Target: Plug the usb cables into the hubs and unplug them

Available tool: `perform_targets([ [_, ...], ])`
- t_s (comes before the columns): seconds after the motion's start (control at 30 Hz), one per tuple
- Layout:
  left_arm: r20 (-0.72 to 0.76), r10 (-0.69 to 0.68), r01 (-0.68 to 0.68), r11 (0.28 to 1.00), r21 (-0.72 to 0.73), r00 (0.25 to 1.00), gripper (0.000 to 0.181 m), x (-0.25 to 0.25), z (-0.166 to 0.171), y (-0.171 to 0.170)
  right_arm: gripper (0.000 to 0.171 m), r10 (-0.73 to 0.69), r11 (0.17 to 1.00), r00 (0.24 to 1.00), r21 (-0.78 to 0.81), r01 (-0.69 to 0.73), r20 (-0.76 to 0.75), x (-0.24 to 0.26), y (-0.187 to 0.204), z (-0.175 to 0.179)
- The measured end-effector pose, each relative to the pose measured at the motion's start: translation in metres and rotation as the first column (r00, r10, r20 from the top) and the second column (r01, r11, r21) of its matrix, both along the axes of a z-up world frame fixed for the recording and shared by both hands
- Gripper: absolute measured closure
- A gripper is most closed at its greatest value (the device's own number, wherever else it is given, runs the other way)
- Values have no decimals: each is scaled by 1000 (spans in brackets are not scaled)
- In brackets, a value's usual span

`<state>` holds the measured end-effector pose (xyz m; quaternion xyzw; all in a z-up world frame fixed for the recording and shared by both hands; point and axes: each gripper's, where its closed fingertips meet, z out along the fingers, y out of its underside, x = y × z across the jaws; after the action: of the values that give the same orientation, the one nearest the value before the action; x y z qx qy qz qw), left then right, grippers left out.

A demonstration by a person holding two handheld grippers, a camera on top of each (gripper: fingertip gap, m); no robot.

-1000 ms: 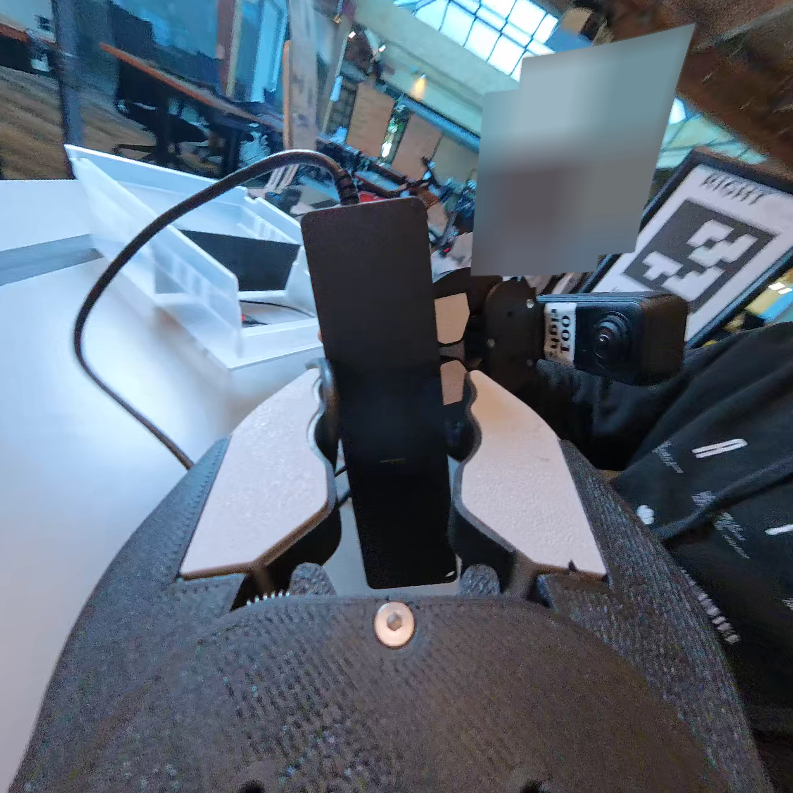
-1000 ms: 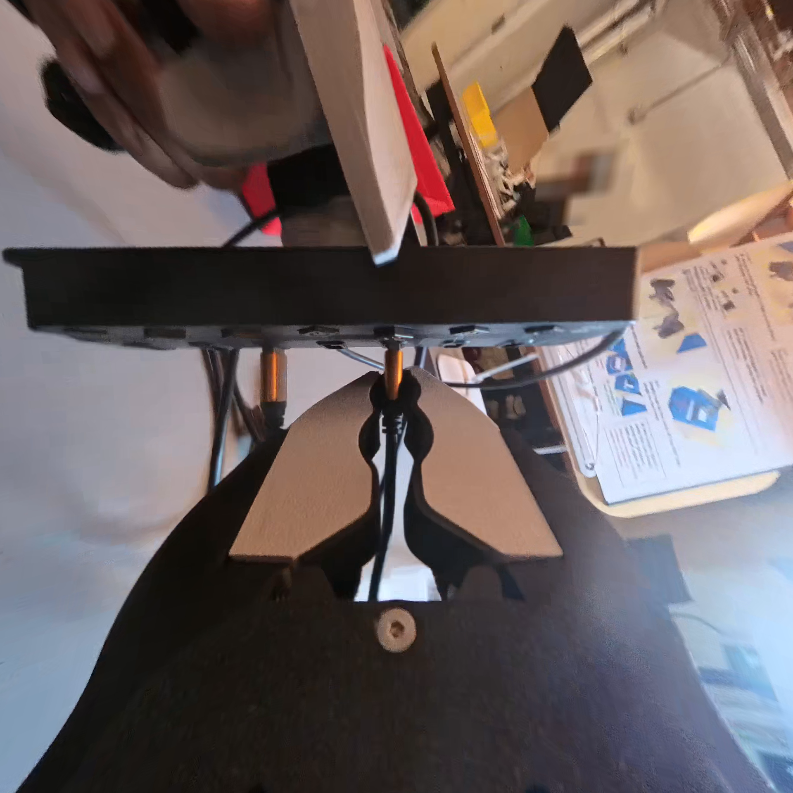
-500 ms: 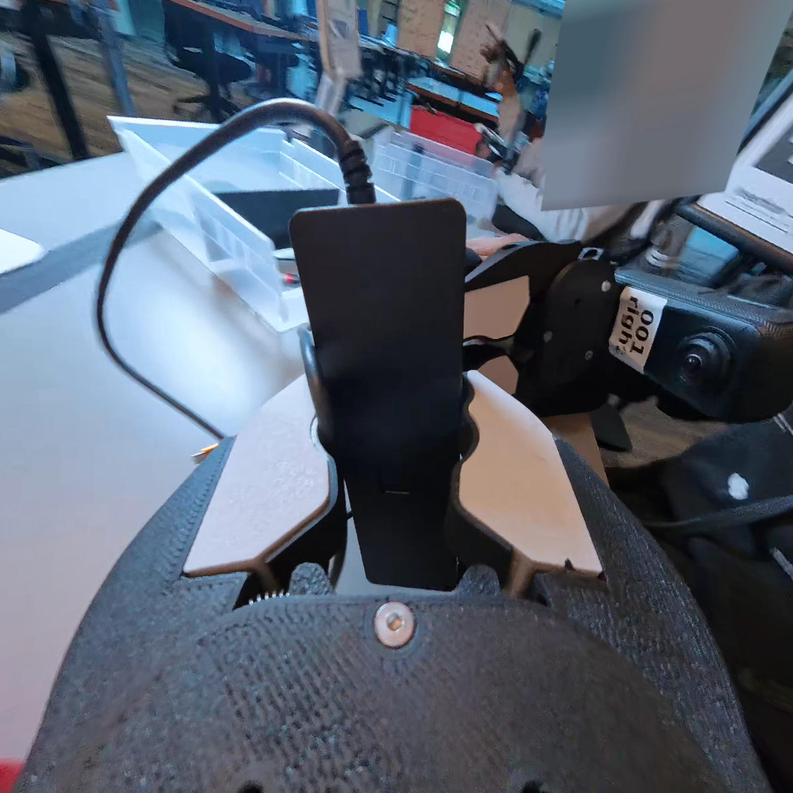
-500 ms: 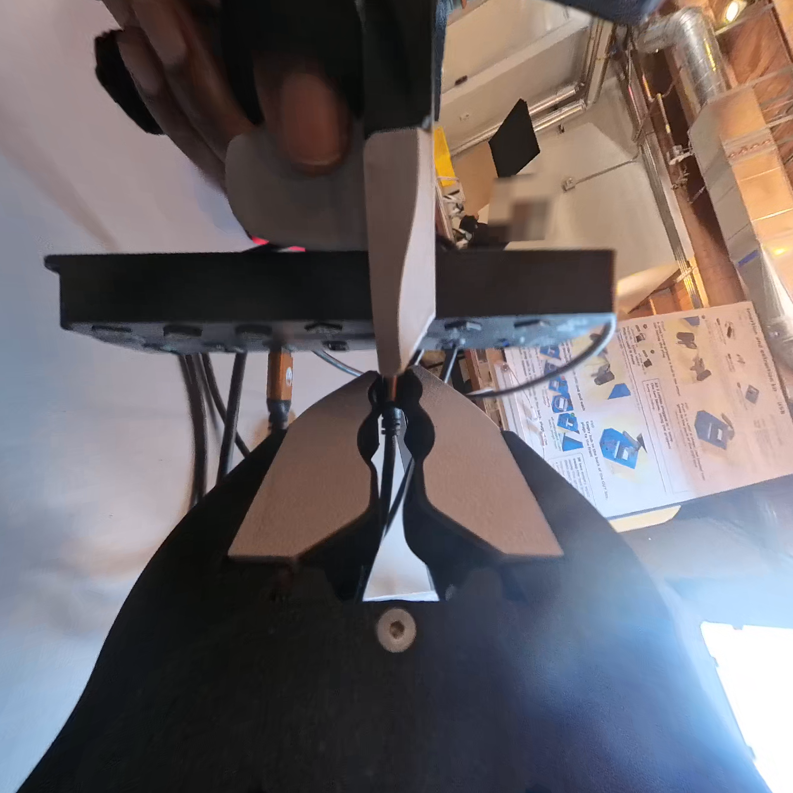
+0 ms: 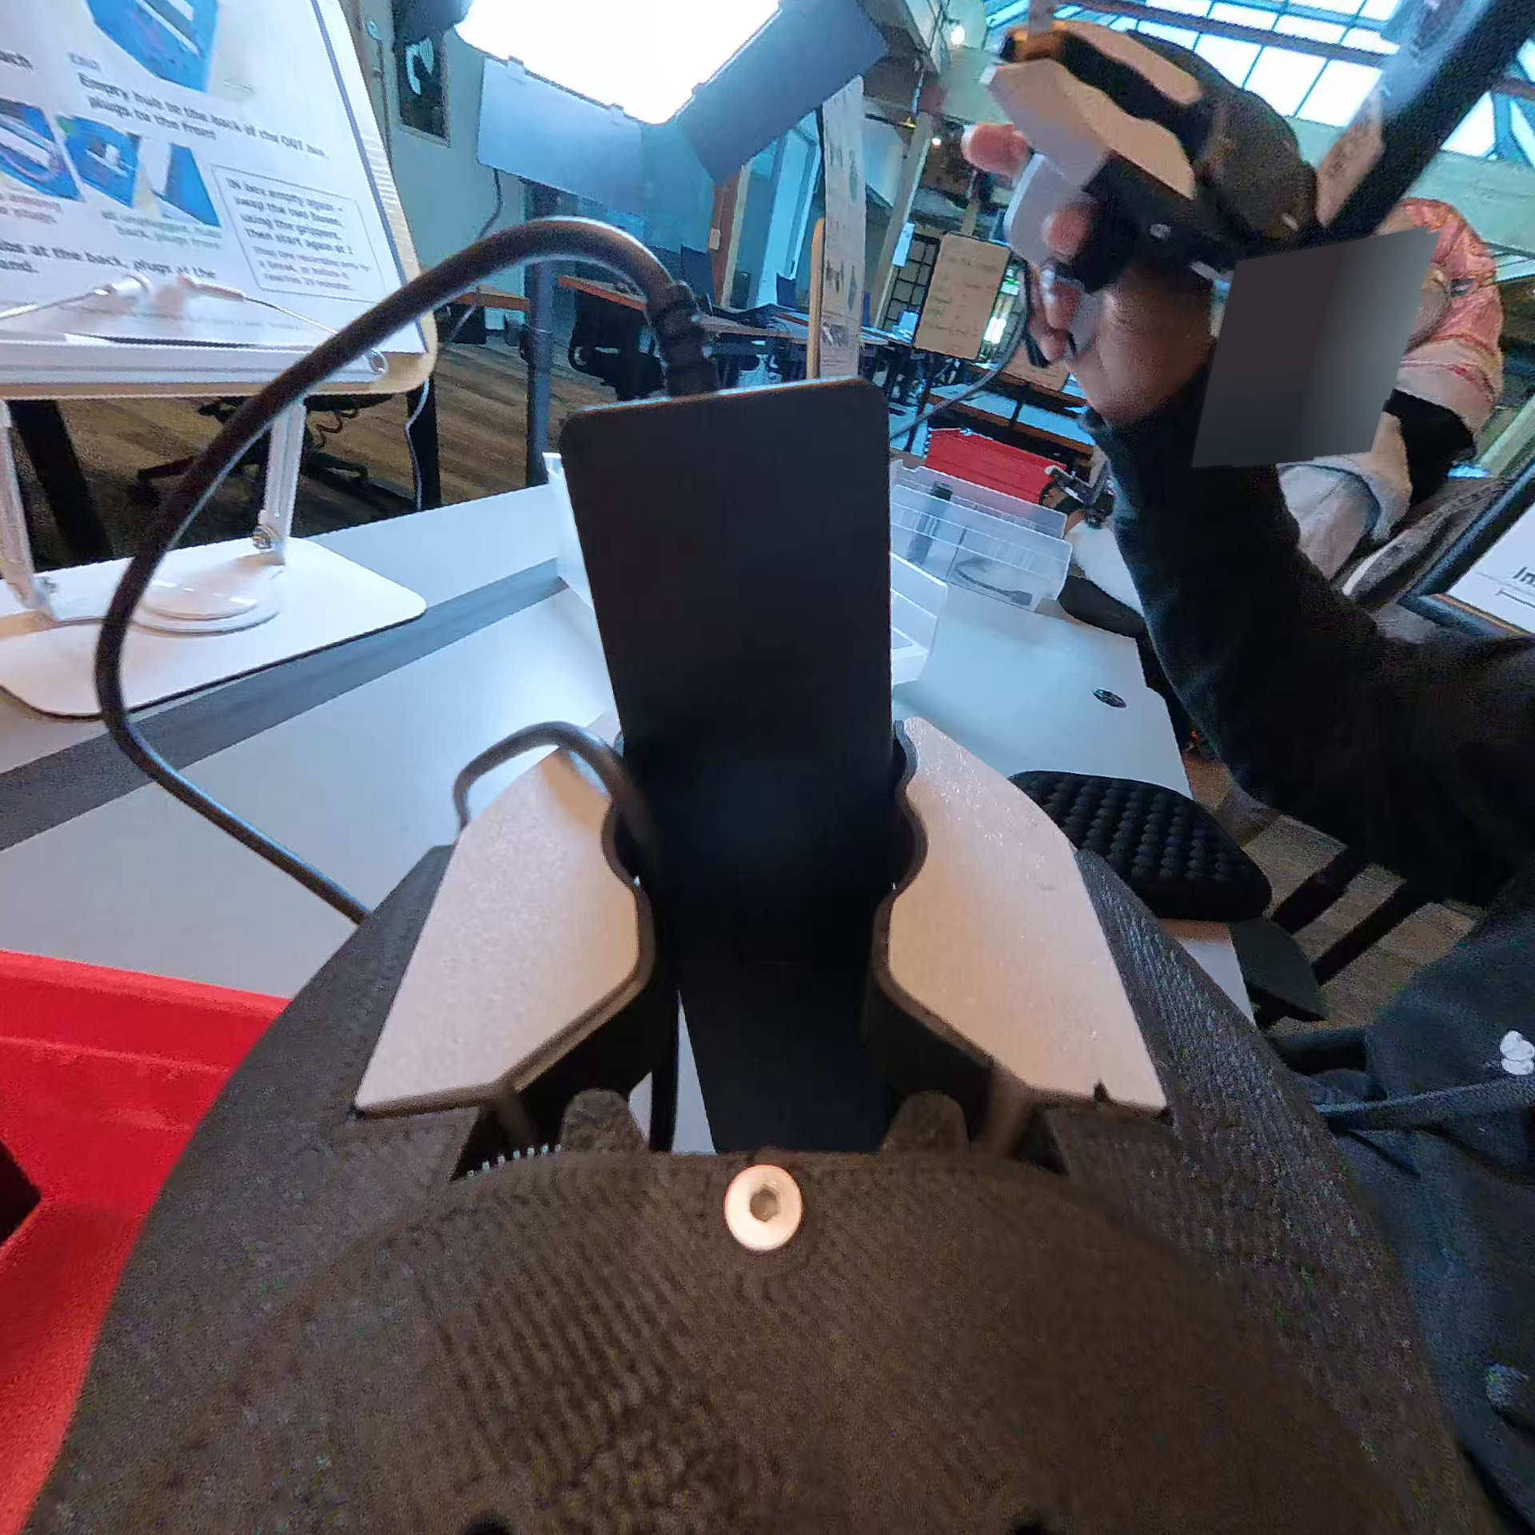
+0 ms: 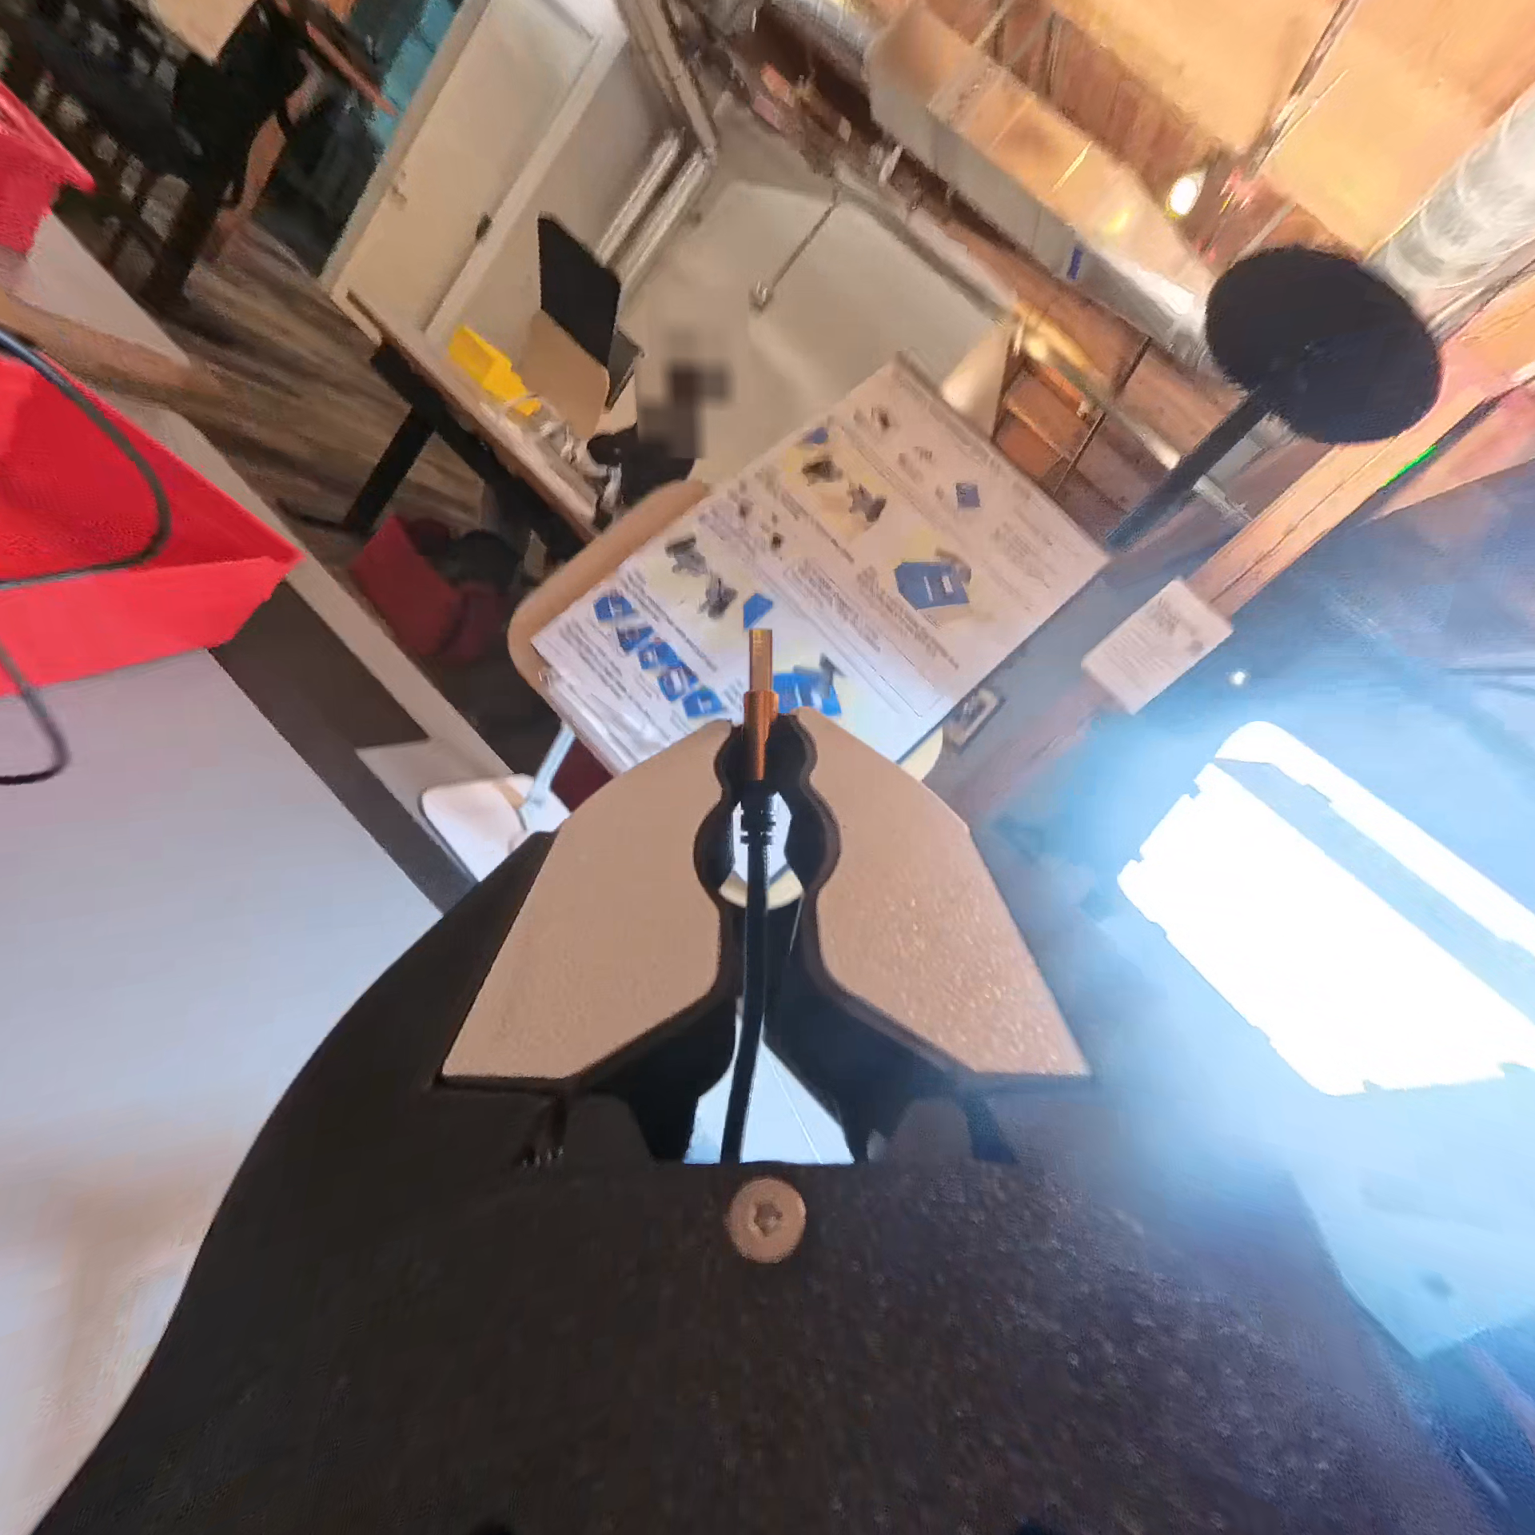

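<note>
My left gripper (image 5: 760, 777) is shut on a flat black USB hub (image 5: 731, 581) and holds it upright above the white table. The hub's thick black cable (image 5: 274, 399) loops from its top end down to the left. My right gripper (image 6: 760, 727) is shut on an orange USB plug (image 6: 757, 714) whose metal tip sticks out free in the air; its thin black cable (image 6: 747, 980) runs back between the fingers. The right gripper also shows in the left wrist view (image 5: 1080, 141), raised high at the upper right in a gloved hand. The hub's ports are hidden.
A red bin (image 5: 91, 1105) sits at the lower left, also in the right wrist view (image 6: 91, 532). An instruction sheet on a white stand (image 5: 191, 598) is at the back left. Clear plastic trays (image 5: 980, 540) lie behind the hub. A person's dark sleeve (image 5: 1296, 664) fills the right. One gripper's finger ends stand about 30 cm off the other's.
The orange plug has come out of the hub and my right gripper has lifted up and away with it. My left gripper has turned with the hub toward the instruction stand.
</note>
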<state>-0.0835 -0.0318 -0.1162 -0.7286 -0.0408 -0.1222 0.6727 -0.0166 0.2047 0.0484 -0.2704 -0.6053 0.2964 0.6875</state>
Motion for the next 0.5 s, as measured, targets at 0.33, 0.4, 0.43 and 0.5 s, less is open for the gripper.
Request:
perform_targets([
  [0.33, 30, -107, 105, 992, 65, 994, 124, 25, 15, 3, 147, -135, 973, 868, -103, 208, 477, -42, 77, -153],
  [0.4, 45, -137, 134, 988, 76, 989, 124, 29, 15, 4, 139, -80, 969, 891, -173, 174, 447, -43, 62, -157],
  [0.43, 53, -148, 143, 987, 79, 988, 124, 31, 14, 5, 139, -30, 968, 904, -212, 132, 426, -43, 47, -157],
  [0.5, 73, -164, 159, 984, 78, 984, 124, 34, 11, 8, 138, 125, 958, 908, -288, -5, 400, -41, 0, -157],
])
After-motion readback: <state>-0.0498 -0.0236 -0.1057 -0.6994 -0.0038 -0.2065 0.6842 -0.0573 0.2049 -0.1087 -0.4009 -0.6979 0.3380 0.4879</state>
